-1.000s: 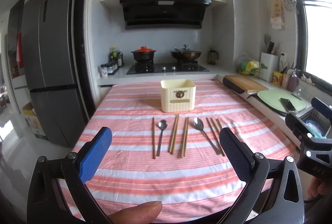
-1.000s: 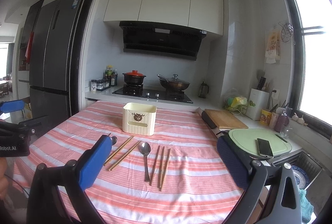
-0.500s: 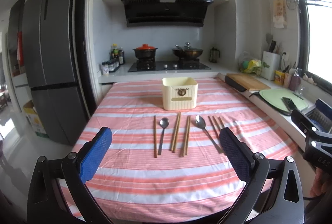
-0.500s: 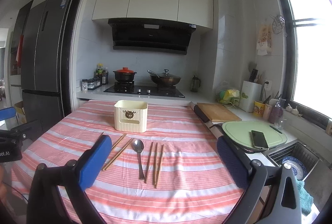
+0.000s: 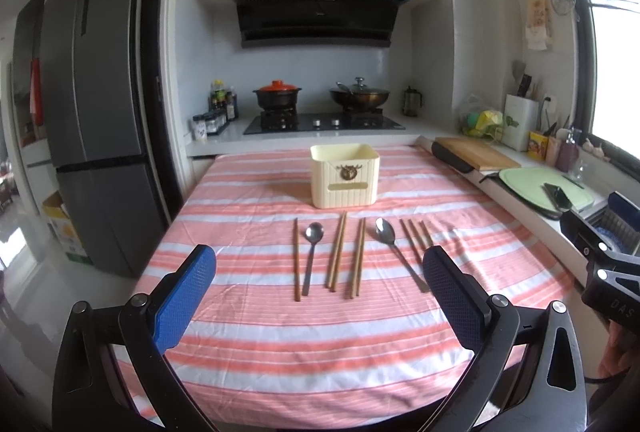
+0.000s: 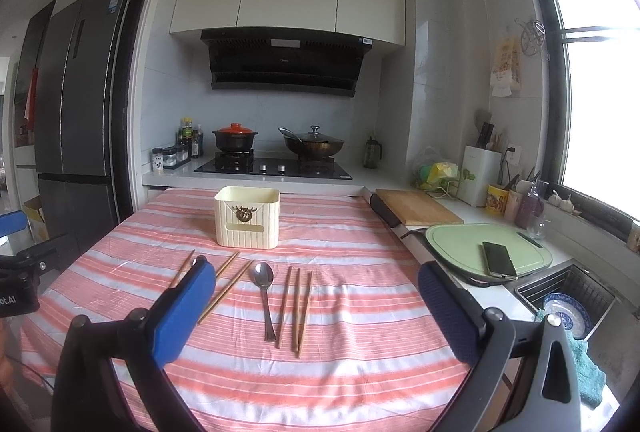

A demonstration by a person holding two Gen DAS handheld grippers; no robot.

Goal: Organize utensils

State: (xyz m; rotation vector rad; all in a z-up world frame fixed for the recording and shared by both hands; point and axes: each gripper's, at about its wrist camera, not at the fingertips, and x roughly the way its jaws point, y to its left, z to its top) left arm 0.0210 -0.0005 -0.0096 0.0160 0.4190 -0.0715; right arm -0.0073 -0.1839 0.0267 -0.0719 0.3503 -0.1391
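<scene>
Facing a kitchen table (image 5: 248, 344) covered in a pink-and-white striped cloth, you hold both tools above its near edge with nothing in either one. Beyond the far end of the table a stove (image 5: 324, 122) carries two pots, and a grey fridge (image 5: 92, 104) stands at the left. A cream plastic holder (image 5: 345, 176) sits upright at the far middle of the table, and nothing shows above its rim, though its inside is hidden from you. Between the holder and you, the utensils lie in a row on the cloth, handles pointing toward you: from left to right, a single chopstick (image 5: 296, 259), a small spoon (image 5: 311, 255), two pairs of chopsticks (image 5: 347, 256), a larger spoon (image 5: 394, 252), and a looser group of chopsticks (image 5: 416, 237) at the right end. Your left gripper (image 5: 320, 308) is spread wide, its blue pads well apart and short of the row. Your right gripper (image 6: 312, 312) is likewise spread wide and empty, nearest the larger spoon and the right-hand chopsticks. Judging from this, the sorting has not started: every utensil is on the cloth, and all of them are left to move into the holder.
</scene>
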